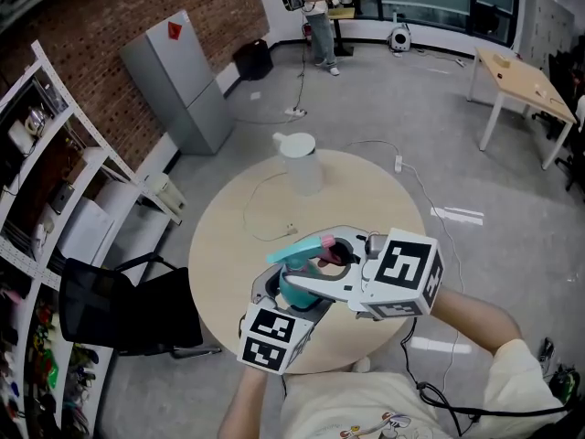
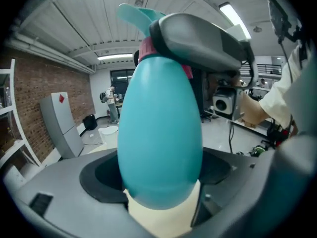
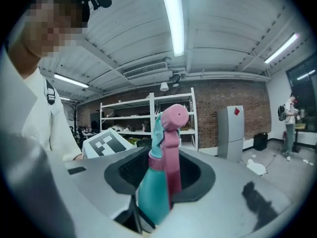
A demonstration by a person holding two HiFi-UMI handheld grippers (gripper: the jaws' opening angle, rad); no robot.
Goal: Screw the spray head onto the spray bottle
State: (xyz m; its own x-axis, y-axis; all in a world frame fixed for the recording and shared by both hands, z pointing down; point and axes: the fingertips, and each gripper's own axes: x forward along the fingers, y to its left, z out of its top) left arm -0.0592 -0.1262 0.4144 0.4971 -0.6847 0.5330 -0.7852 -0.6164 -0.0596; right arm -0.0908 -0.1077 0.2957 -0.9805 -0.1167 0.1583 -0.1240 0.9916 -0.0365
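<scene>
spray bottle: teal spray bottle [image 1: 294, 293] is held up above the near edge of the table [image 1: 228, 245], not resting on it; it is tilted, with the top end toward the table's middle.
spray head: spray head [image 1: 299, 251] sits on the bottle's neck over the table's near part. It has a pink nozzle and stem and a teal trigger; the pink collar [image 2: 146, 49] meets the top of the bottle. Can't tell how far it's threaded on.
left tool: left tool [image 1: 289, 296] comes up from the table's near edge. In the left gripper view the left tool [image 2: 161, 178] is clamped on the fat teal body of the spray bottle [image 2: 161, 133], one jaw on each side. The spray head [image 2: 141, 19] pokes out beyond.
right tool: right tool [image 1: 334, 259] reaches in from the table's near right, crossing above the left one. In the right gripper view the right tool [image 3: 166, 182] is closed on the spray head [image 3: 171, 128], with the pink stem pinched between the jaws. The spray bottle [image 3: 151, 197] is low in that view.
white jug: white jug [image 1: 300, 163] stands upright on the table's far side, well apart from both tools.
cable: thin cable [image 1: 265, 229] lies looped on the table top, left of centre.
black chair: black chair [image 1: 119, 309] is just beside the table's left edge.
grey cabinet: grey cabinet [image 1: 183, 80] is well beyond the table, far left, by the brick wall.
</scene>
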